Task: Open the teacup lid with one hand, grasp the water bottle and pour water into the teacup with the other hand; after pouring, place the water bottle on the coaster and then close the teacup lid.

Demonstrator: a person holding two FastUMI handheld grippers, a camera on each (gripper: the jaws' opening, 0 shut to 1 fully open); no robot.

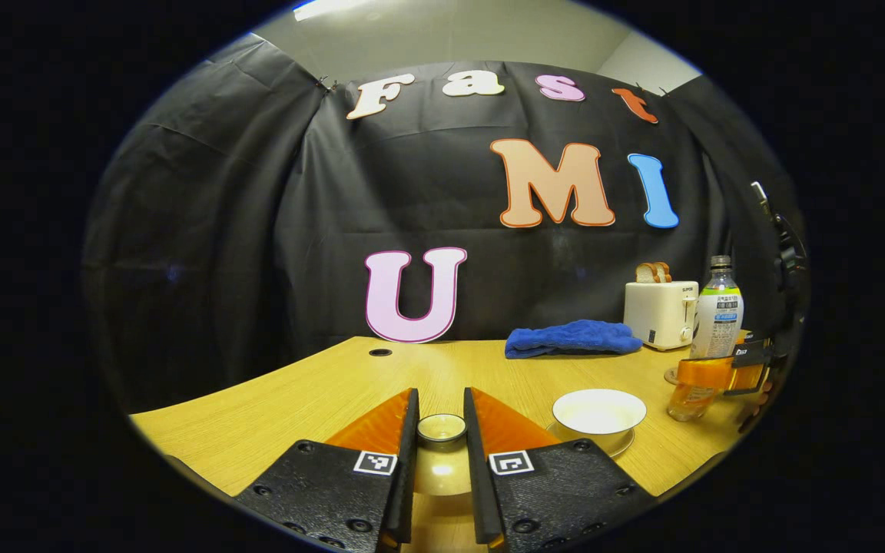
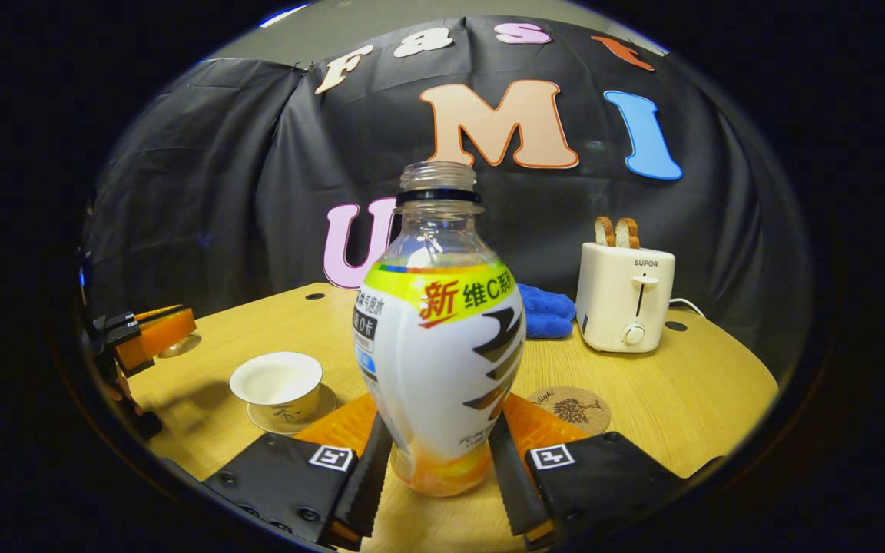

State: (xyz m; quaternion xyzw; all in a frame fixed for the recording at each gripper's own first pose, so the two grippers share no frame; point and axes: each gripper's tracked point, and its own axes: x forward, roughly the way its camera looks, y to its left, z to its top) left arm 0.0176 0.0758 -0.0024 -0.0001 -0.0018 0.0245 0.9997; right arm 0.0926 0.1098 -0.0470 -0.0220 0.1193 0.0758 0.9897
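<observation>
Teacup (image 2: 276, 384) sits open on its saucer (image 2: 327, 407) on the wooden table (image 2: 704, 384), uncovered and pale inside; can't tell whether any water is in it. Lid (image 1: 442, 427) is off, pinched by its knob between the left gripper (image 1: 441, 418) jaws, held just left of the cup. Water bottle (image 2: 439, 338) upright, uncapped, lower body clamped between the right gripper (image 2: 440, 453) jaws, base at or just above the tabletop, can't tell which. Coaster (image 2: 575, 407) lies bare just right of the bottle. Toaster (image 2: 627, 296) and blue cloth (image 2: 550, 311) sit behind, well apart. Step looks like bottle grasped, either pre-pour or heading to coaster. Next move needs a firm grip: carry bottle over the cup and tilt, or set it square on coaster.
</observation>
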